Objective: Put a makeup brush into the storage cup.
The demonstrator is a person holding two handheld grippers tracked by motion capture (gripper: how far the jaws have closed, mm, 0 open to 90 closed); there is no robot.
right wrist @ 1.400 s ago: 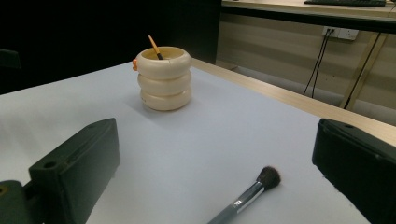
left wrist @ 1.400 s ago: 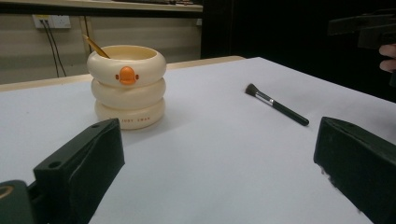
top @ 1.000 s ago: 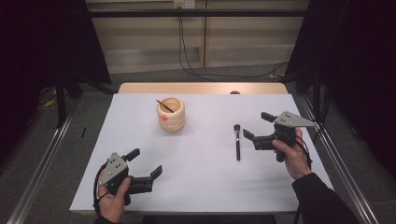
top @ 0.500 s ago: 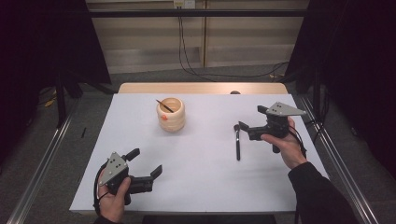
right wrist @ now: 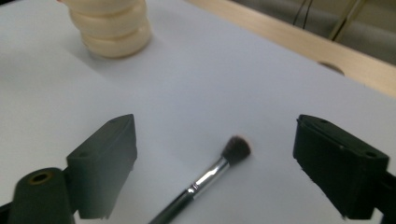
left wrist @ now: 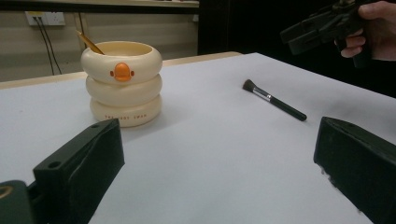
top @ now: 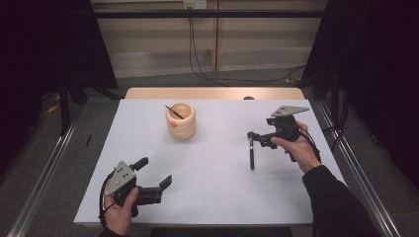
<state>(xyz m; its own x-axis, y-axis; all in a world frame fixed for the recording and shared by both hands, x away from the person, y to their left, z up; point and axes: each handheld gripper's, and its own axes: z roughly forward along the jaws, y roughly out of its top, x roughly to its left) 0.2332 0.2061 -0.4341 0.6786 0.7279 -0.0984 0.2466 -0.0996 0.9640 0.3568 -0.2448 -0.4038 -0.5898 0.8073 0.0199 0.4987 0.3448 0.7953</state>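
Note:
A cream ring-stacked holder point(top: 181, 121) with an orange duck face point(left wrist: 123, 72) stands at the table's back middle, a thin brush point(top: 174, 111) leaning inside it. A black-handled makeup brush point(top: 252, 154) lies flat on the white table point(top: 212, 197), bristles pointing away. My right gripper point(top: 258, 139) hovers open just above the bristle end; in the right gripper view the brush head point(right wrist: 236, 149) lies between the jaws, untouched. Near the front left edge my left gripper point(top: 154, 171) rests open and holds nothing. From it I see the holder point(left wrist: 122, 84), the brush point(left wrist: 275, 100) and the other gripper point(left wrist: 322, 28).
A wooden strip point(top: 212, 93) runs along the table's far edge with a dark hole point(right wrist: 332, 66) in it. Metal rails point(top: 363, 168) flank both sides. Cables point(top: 197, 54) hang down the wall behind. Bare white surface lies between the two grippers.
The right gripper has lifted and moved away from me and to the left, coming over the brush's bristle end. The left gripper and the brush have stayed put.

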